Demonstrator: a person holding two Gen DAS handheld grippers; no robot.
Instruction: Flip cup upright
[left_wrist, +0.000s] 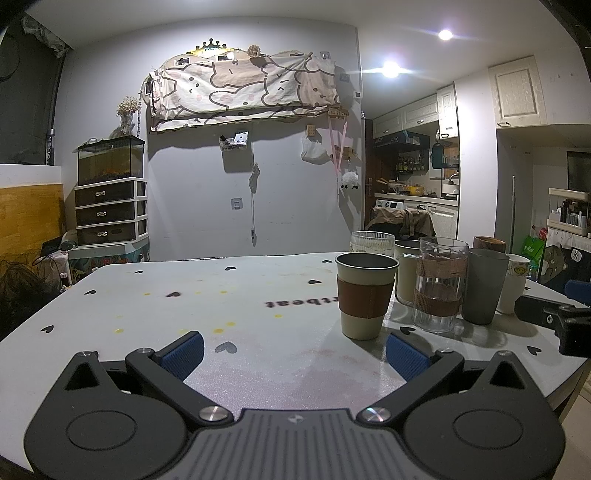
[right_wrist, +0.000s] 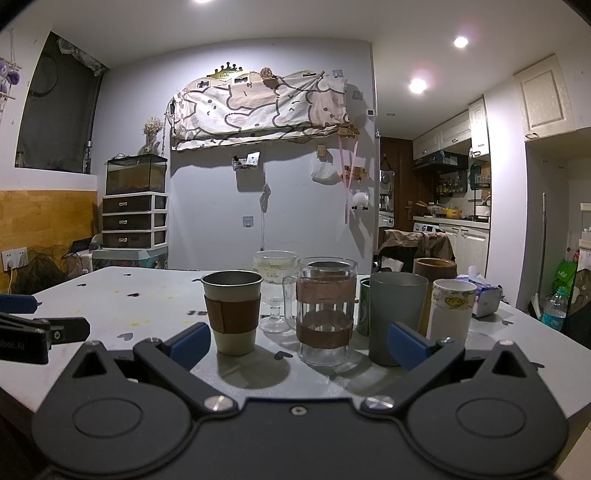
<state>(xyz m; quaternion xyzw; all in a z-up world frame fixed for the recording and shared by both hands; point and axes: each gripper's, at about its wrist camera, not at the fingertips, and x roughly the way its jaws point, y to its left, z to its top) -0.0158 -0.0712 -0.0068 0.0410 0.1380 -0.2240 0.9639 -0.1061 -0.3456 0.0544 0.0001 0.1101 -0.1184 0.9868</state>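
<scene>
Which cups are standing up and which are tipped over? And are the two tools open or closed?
Cup with brown sleeve: upright, mouth up, looks empty.
Glass mug with brown bands: upright, looks empty.
Grey cup: upright.
White cup with yellow pattern: upright.
Stemmed ribbed glass: upright, behind the others.
Left tool: open, holding nothing.
Right tool: open, holding nothing.

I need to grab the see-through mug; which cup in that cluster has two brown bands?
The clear glass mug, front middle, between the sleeved cup and the grey tumbler. Only it shows two brown wraps.
</scene>
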